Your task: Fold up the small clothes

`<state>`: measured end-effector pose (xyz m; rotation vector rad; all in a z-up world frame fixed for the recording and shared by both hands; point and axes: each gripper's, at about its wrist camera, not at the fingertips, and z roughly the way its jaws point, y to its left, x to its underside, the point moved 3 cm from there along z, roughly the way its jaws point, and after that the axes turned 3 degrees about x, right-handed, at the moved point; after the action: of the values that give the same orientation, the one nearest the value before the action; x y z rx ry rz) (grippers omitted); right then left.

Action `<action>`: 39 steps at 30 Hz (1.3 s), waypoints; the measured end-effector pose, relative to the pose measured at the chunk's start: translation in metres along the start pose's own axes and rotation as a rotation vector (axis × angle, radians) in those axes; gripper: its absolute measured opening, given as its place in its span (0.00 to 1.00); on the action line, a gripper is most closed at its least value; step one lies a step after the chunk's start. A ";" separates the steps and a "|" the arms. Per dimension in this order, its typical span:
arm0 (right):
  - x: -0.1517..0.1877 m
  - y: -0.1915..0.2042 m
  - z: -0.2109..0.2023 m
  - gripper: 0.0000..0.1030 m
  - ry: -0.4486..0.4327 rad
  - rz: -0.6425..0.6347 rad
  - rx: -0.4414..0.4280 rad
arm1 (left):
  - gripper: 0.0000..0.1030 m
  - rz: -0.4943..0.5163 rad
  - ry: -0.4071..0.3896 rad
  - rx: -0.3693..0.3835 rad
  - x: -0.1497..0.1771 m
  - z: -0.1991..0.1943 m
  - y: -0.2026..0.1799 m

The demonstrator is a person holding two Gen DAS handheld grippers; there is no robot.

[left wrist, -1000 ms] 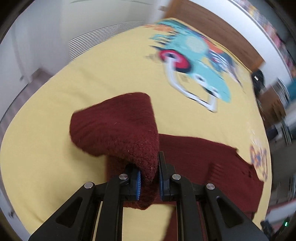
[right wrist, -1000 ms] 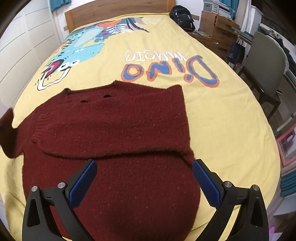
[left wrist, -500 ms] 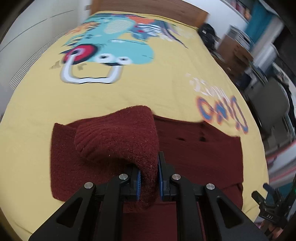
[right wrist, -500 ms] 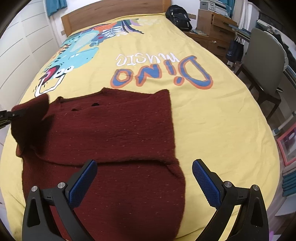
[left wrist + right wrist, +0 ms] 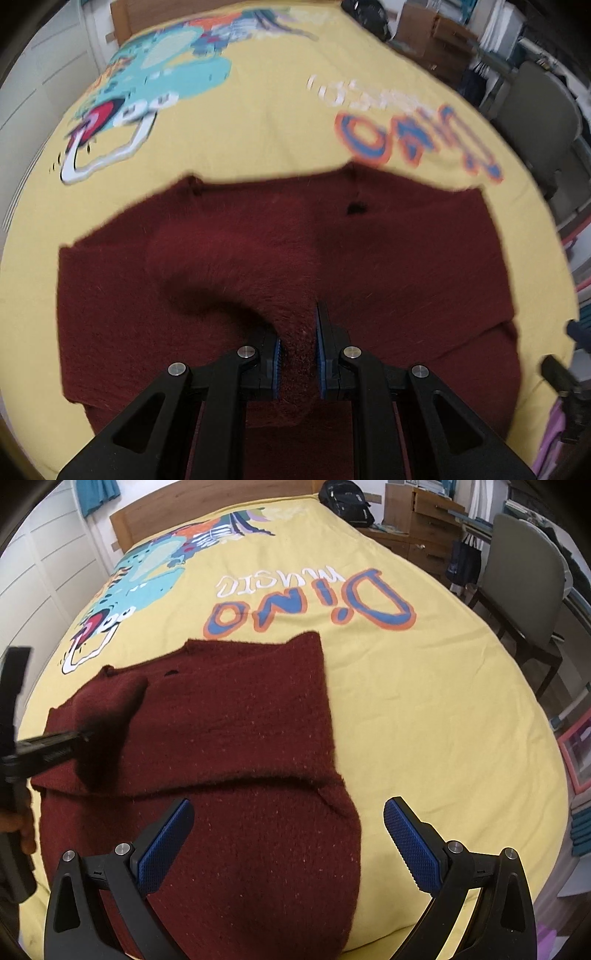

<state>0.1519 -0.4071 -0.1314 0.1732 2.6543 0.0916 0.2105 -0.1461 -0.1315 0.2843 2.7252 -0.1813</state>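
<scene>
dark red knit, fuzzy and thick: that is the sweater (image 5: 236, 738) i have spread on the yellow bedspread (image 5: 424, 701), lying flat near the foot of the bed with its collar toward the headboard (image 5: 207, 498). in my left wrist view the left gripper (image 5: 297, 356) is clenched on one sleeve (image 5: 258, 273), the blue pads (image 5: 320, 363) pressed in on either side of a bunched fold of knit, and the sleeve arcs up from the left shoulder and hangs over the chest of the sweater. this view is blurred, so i cannot make out the cuff. from the right wrist view i see the same gripper coming in from the left edge, dark and out of focus, holding the sleeve above the body of the sweater. my right gripper (image 5: 288, 843) is released, its jaws wide apart and gripping nothing, hovering over the lower part of the sweater; one blue pad sits over the knit, the other over bare bedspread just past the sweater's right edge. the other sleeve is already folded across the front, leaving a straight edge running across the chest. beyond the collar the bedspread shows a blue and orange "dino" print (image 5: 310, 602) and a teal dinosaur picture (image 5: 147, 572). a grey chair (image 5: 524, 576) stands beside the bed on the right, and a black backpack (image 5: 345, 502) sits near the headboard.
</scene>
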 end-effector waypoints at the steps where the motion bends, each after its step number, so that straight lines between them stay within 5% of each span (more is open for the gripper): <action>1: 0.001 0.000 0.001 0.99 0.002 -0.001 0.000 | 0.12 0.001 0.019 -0.014 0.003 0.009 0.001; 5: 0.004 -0.002 0.006 0.99 0.010 0.003 0.002 | 0.21 0.024 0.044 -0.073 0.010 0.023 0.006; 7: 0.005 -0.003 0.008 0.99 0.014 0.011 0.001 | 0.44 0.032 0.046 -0.097 0.011 0.024 0.007; 8: 0.005 -0.004 0.008 0.99 0.015 0.015 -0.001 | 0.47 0.032 0.051 -0.108 0.011 0.025 0.008; 11: 0.006 -0.005 0.008 0.99 0.017 0.018 -0.005 | 0.51 0.006 0.088 -0.067 0.011 0.027 0.014; 13: 0.006 -0.004 0.008 0.99 0.018 0.012 -0.003 | 0.70 -0.017 0.120 -0.034 0.014 0.027 0.017; 17: 0.006 -0.002 0.006 0.99 0.016 0.006 -0.007 | 0.82 -0.004 0.098 -0.027 0.016 0.015 0.019; 19: 0.006 0.000 0.005 0.99 0.016 0.003 -0.013 | 0.98 0.007 0.095 -0.010 0.018 0.006 0.022; 31: 0.005 0.032 0.004 0.99 0.027 -0.068 -0.024 | 0.98 -0.065 0.090 -0.136 0.074 -0.045 0.134; 39: 0.005 0.069 0.015 0.99 0.055 -0.125 -0.035 | 0.98 -0.149 0.103 -0.196 0.092 -0.024 0.204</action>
<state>0.1616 -0.3379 -0.1403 -0.0076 2.7084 0.1031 0.1639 0.0716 -0.1634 0.0364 2.8401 0.0618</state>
